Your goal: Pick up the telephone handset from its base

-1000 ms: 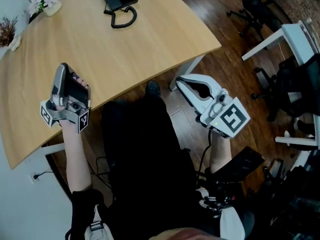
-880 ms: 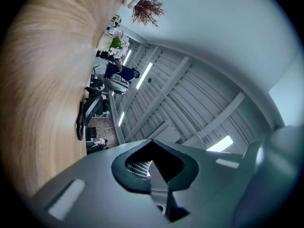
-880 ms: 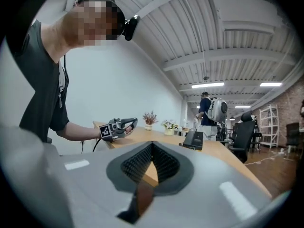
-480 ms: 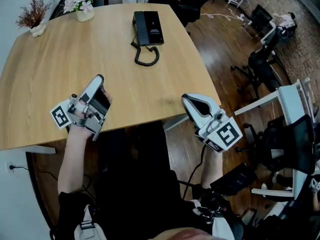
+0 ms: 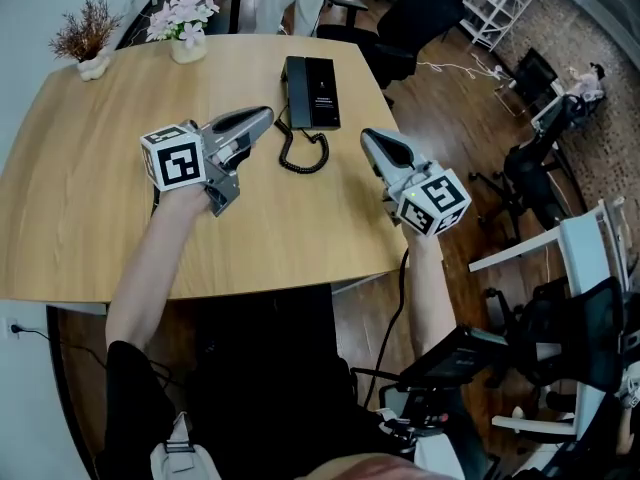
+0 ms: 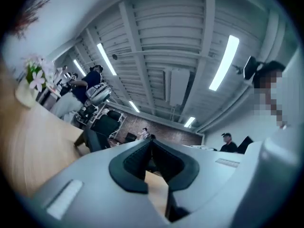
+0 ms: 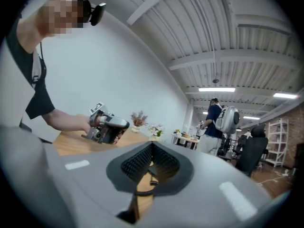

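A black telephone [image 5: 318,92] lies at the far middle of the wooden table [image 5: 90,218], its handset [image 5: 294,90] resting along the base's left side. Its coiled cord [image 5: 303,154] loops toward me. My left gripper [image 5: 268,114] hovers just left of the phone, shut and empty, tip pointing at the base. My right gripper [image 5: 366,135] hangs just right of the cord, also shut with nothing held. In the left gripper view the pads [image 6: 142,158] meet at the tip. In the right gripper view the closed jaws frame a strip of table, and the left gripper [image 7: 108,127] shows beyond.
A pot of white flowers [image 5: 183,23] and a dried plant [image 5: 85,43] stand at the table's far left. Office chairs [image 5: 530,183] and a white desk [image 5: 585,238] fill the floor to the right. A person with a backpack [image 7: 221,120] stands in the background.
Both grippers have come up from the table's near edge and moved forward over the table to flank the phone. The left one rolled over, so its marker cube now faces up.
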Available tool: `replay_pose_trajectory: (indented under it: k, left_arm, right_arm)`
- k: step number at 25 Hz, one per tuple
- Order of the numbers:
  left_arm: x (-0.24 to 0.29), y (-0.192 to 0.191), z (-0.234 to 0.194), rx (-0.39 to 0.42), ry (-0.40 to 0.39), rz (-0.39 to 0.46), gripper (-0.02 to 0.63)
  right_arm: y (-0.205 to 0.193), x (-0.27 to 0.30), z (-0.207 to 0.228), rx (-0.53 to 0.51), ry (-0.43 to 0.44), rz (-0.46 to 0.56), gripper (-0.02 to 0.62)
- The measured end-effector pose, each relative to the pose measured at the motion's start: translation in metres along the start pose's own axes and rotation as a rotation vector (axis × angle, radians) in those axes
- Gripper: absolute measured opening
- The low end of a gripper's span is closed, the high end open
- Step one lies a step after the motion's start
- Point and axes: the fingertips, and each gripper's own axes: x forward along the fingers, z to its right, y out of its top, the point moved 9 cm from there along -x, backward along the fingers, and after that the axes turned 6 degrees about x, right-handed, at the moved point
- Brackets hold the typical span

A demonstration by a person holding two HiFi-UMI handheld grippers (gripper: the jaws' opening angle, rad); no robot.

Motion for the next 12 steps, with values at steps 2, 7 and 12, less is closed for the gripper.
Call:
replay_pose_trajectory:
  k: [2,7,12]
  left_arm:
    - [0.013,0.007,-0.022,0.095,0.098,-0.042,0.013]
    - [0.036,-0.007,-0.084,0.094,0.250,-0.110,0.142]
    - [0.051,-0.032,-0.124,-0.024,0.299,-0.146,0.181]
  right_arm:
    - [-0.004,0.024,0.030,0.041,-0.058,0.018,0.003]
    - [-0.023,0.079,0.089,0.142,-0.203,0.070,0.003]
    - [-0.045,0.111,0.108,0.133,-0.271,0.070,0.003]
